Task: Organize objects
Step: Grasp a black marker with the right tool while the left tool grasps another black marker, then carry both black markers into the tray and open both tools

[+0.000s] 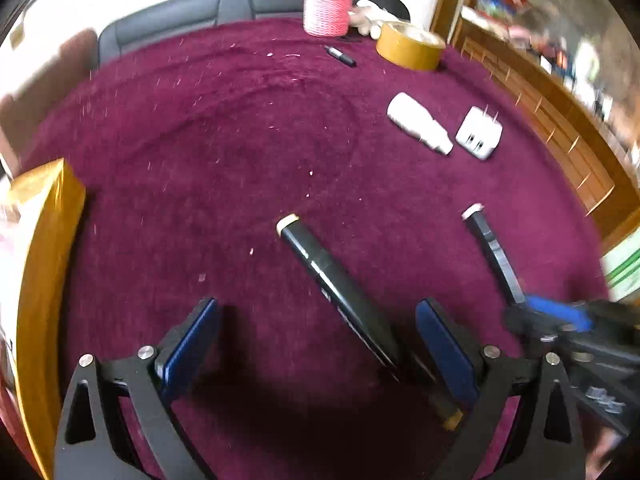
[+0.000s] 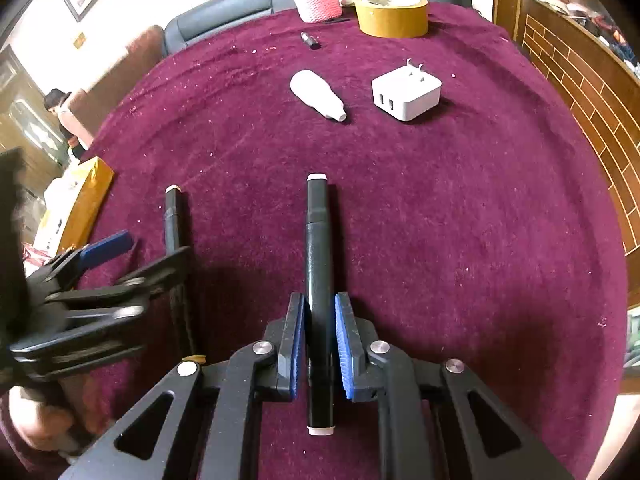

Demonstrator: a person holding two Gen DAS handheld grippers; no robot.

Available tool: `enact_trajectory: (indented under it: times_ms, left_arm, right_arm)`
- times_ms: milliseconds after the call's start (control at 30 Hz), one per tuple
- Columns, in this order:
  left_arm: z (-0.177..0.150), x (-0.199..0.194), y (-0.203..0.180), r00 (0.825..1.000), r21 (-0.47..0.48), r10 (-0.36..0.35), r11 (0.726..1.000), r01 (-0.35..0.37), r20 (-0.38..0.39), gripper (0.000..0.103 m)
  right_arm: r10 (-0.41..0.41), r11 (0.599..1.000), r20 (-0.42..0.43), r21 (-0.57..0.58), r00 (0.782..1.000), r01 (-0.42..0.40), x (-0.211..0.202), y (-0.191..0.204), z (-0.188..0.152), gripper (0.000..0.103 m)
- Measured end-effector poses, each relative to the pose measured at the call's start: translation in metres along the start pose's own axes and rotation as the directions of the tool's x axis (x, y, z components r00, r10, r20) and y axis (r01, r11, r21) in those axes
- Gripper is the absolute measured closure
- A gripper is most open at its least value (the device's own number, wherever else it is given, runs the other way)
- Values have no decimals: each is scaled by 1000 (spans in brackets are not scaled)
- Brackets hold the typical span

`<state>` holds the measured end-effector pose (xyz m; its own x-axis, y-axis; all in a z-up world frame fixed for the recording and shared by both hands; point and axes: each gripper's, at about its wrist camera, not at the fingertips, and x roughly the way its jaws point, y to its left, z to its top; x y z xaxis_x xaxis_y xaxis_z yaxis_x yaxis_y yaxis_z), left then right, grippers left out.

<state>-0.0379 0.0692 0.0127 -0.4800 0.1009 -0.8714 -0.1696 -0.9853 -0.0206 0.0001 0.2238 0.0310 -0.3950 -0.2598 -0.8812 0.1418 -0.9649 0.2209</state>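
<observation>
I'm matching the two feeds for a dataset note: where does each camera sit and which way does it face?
Left wrist: on the left gripper, low over the cloth, facing the far edge; its open fingers flank a marker; the right gripper enters at right.
Right wrist: on the right gripper, facing likewise, closed on the second marker; the left gripper shows at left.
Shared: both markers, bottle, charger, tape.

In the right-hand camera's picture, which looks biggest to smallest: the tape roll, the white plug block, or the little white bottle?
1. Tape roll
2. White plug block and white bottle: too alike to rank.
The tape lies farthest, so it likely is truly biggest.
</observation>
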Motion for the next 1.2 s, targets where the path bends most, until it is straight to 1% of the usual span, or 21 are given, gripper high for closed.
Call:
enact_trajectory:
  times_ms: [33, 67, 100, 133, 167, 233, 267, 333, 433, 500, 567, 600, 633, 667, 700, 767, 833, 933, 1067, 1200]
  left_arm:
    - [-2, 0, -3, 1000, 32, 16, 999, -16, 18, 15]
    - [-6, -5, -5, 999, 67, -4, 998, 1, 45, 34]
    - [-7, -9, -5, 999, 91, -13, 996, 8, 50, 49]
    - [-8, -14, -5, 999, 115, -14, 993, 9, 43, 82]
    - [-10, -17, -2, 999, 123, -10, 992, 6, 31, 88]
    - [-13, -19, 8, 999, 123, -35, 992, 35, 3, 89]
    - [-16, -20, 14, 999, 126, -34, 992, 33, 5, 89]
    - [-20, -22, 18, 999, 136, -31, 990, 29, 16, 89]
    - [-20, -20, 16, 999, 137, -29, 990, 22, 44, 89]
    - [-22, -21, 9, 996, 155, -9, 988, -4, 83, 89]
    - [-27, -22, 5, 992, 176, 7, 984, -29, 124, 90]
    - [-29, -23, 5, 991, 180, 4, 983, -28, 133, 89]
    - [-29, -24, 8, 992, 172, -12, 985, -10, 128, 89]
    - [-29, -27, 14, 992, 147, -53, 988, 37, 111, 89]
    - [-29, -29, 19, 992, 132, -76, 989, 62, 106, 89]
    - [-33, -38, 26, 989, 120, -87, 990, 72, 120, 89]
    - [-38, -48, 36, 985, 102, -103, 991, 89, 140, 89]
    - [-46, -66, 51, 976, 63, -133, 990, 124, 174, 89]
    - [-58, -95, 70, 958, 27, -146, 989, 144, 246, 89]
    - [-68, -122, 88, 940, 6, -139, 990, 144, 311, 89]
  right_arm:
    - [1, 1000, 3, 1, 1000, -1, 0, 0, 0, 86]
    - [-1, 1000, 6, 0, 1000, 1, 0, 1, 0, 86]
    - [-1, 1000, 9, -2, 1000, 1, -1, 0, -1, 85]
    - [3, 1000, 14, 0, 1000, -3, -1, 0, -1, 83]
    - [10, 1000, 18, 5, 1000, -10, -1, 0, -1, 81]
    - [29, 1000, 27, 11, 999, -29, -1, 1, 0, 73]
    - [36, 999, 35, 15, 999, -37, 0, 1, 1, 71]
    - [36, 999, 47, 13, 998, -37, 1, 3, 2, 64]
    - [-3, 1000, 64, -14, 998, 3, 5, 13, 6, 58]
    - [-54, 997, 86, -51, 995, 58, 11, 25, 9, 58]
    - [-104, 991, 119, -72, 987, 113, 13, 33, 8, 60]
    - [-123, 989, 128, -67, 984, 133, 13, 31, 6, 70]
    - [-158, 984, 137, -62, 978, 167, 13, 32, 5, 81]
    - [-172, 982, 144, -54, 974, 182, 12, 32, 3, 84]
    - [-163, 985, 144, -42, 976, 170, 11, 29, 3, 87]
    - [-117, 993, 142, -10, 983, 119, 7, 25, 1, 87]
    - [-97, 995, 161, -3, 982, 99, 2, 25, -2, 87]
    - [-29, 1000, 196, 4, 980, 29, -9, 30, -5, 87]
    - [39, 999, 254, -2, 967, -40, -29, 45, -11, 87]
    - [81, 997, 298, -38, 951, -73, -48, 67, -14, 87]
